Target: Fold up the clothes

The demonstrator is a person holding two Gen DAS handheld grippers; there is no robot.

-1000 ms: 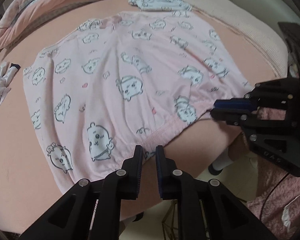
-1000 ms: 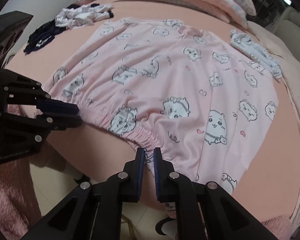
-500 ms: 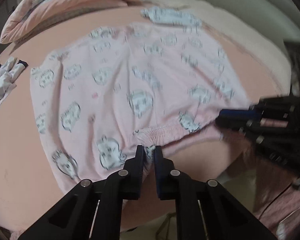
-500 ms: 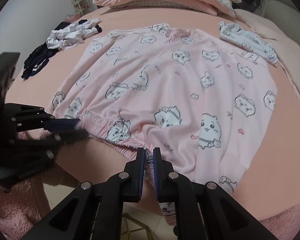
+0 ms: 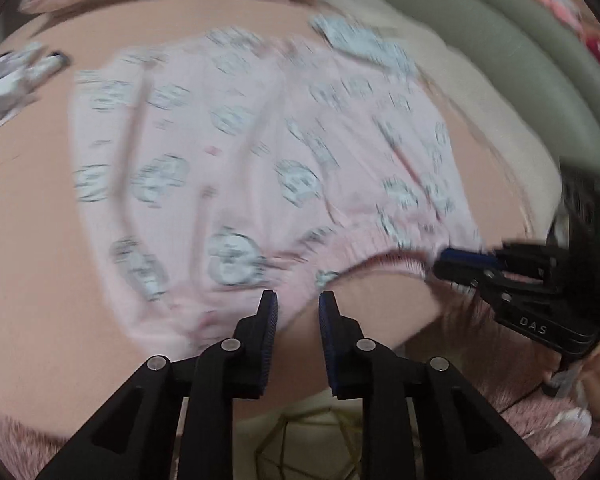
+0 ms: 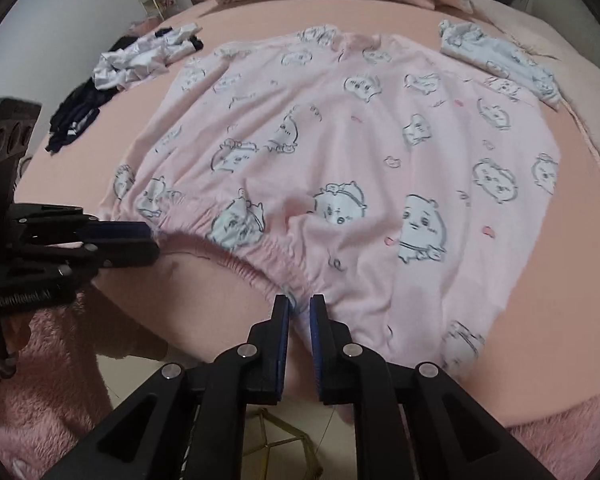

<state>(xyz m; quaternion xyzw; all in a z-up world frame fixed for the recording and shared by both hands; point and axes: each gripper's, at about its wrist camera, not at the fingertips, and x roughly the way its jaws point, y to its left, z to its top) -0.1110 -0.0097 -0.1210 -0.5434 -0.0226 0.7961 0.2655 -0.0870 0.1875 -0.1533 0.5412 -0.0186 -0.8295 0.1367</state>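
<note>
a pink printed garment (image 6: 340,168) lies spread flat on the pink bed (image 6: 580,280), its elastic hem at the near edge. the left hand-held gripper (image 5: 294,300) is opening, hem just beside one finger, not pinched. the right hand-held gripper (image 6: 299,304) is opening too, hem fabric between its fingers.

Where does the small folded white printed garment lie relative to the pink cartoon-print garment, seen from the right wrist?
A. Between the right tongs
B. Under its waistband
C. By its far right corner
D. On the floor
C: the folded white garment lies on the bed beside the far right corner of the pink garment.
</note>
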